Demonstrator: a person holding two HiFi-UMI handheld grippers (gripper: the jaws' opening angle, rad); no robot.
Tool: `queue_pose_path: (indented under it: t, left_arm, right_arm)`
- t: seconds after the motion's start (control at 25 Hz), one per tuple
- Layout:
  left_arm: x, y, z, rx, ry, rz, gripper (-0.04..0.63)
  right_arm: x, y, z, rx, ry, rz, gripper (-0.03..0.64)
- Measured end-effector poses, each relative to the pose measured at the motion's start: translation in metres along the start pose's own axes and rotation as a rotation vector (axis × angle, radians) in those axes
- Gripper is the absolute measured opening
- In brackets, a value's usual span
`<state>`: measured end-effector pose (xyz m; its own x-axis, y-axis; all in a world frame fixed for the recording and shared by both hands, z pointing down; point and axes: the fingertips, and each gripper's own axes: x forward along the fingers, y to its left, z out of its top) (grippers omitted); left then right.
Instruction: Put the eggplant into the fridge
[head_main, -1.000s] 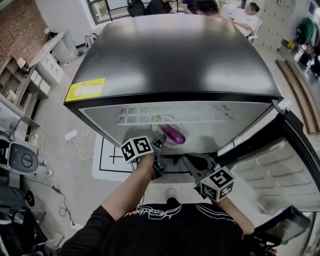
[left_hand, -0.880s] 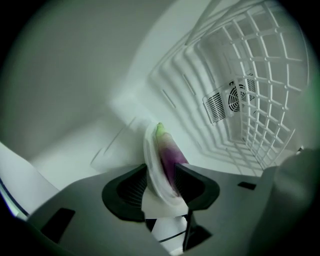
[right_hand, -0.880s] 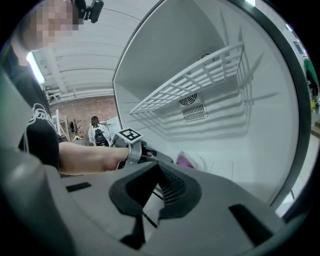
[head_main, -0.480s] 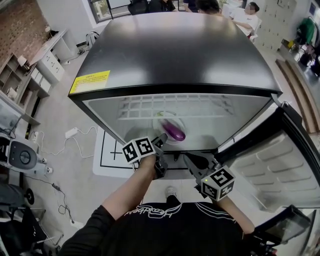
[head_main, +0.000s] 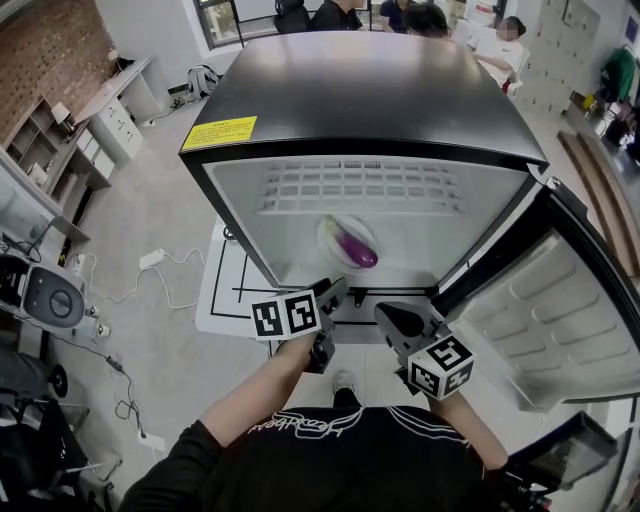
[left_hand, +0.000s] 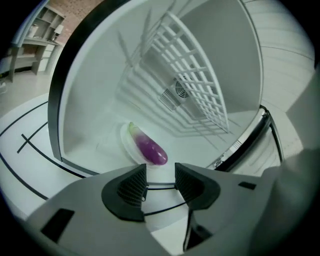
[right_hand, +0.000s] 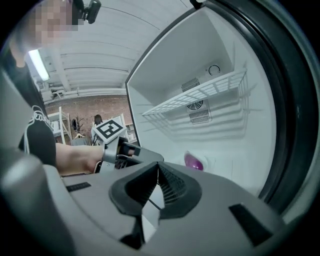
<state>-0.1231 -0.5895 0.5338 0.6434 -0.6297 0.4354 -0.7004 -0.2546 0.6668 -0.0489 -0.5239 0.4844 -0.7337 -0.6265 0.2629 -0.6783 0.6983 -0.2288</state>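
A purple eggplant (head_main: 358, 251) lies on a white plate (head_main: 335, 232) on the floor of the open fridge (head_main: 362, 150). In the left gripper view the eggplant (left_hand: 150, 149) and its plate (left_hand: 128, 141) lie just beyond my left gripper (left_hand: 160, 183), whose jaws stand open with nothing between them. From above, the left gripper (head_main: 334, 292) hovers at the fridge's front edge, apart from the plate. My right gripper (head_main: 392, 316) sits beside it, outside the fridge. Its jaws (right_hand: 158, 170) touch at the tips and hold nothing. The eggplant (right_hand: 193, 161) shows past them.
The fridge door (head_main: 560, 300) hangs open at the right. A white wire shelf (head_main: 360, 188) spans the fridge above the plate. A white floor mat (head_main: 228, 290) with black lines lies under the fridge. Cables (head_main: 165, 275) trail at the left. People sit behind the fridge.
My left gripper has let go of the plate, opened, and drawn back out of the fridge toward me. The eggplant and plate stay inside. The right gripper has pulled back a little.
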Motion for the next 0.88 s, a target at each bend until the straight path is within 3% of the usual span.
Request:
queue_pose_path:
  t: [0.24, 0.48, 0.64, 0.88]
  left_arm:
    - [-0.050, -0.051, -0.025, 0.163, 0.010, -0.105, 0.161]
    - [-0.106, -0.094, -0.051, 0.373, -0.042, -0.146, 0.155]
    - [-0.141, -0.123, -0.069, 0.485, -0.080, -0.216, 0.023]
    - [-0.181, -0.167, -0.105, 0.587, -0.088, -0.390, 0.009]
  right_arm:
    - [-0.029, 0.024, 0.010, -0.032, -0.037, 0.005, 0.009]
    - [-0.063, 0.060, 0.013, -0.071, -0.075, 0.045, 0.009]
    - [-0.084, 0.084, 0.012, -0.092, -0.090, 0.072, 0.009]
    - [-0.118, 0.115, 0.004, -0.107, -0.101, 0.114, 0.008]
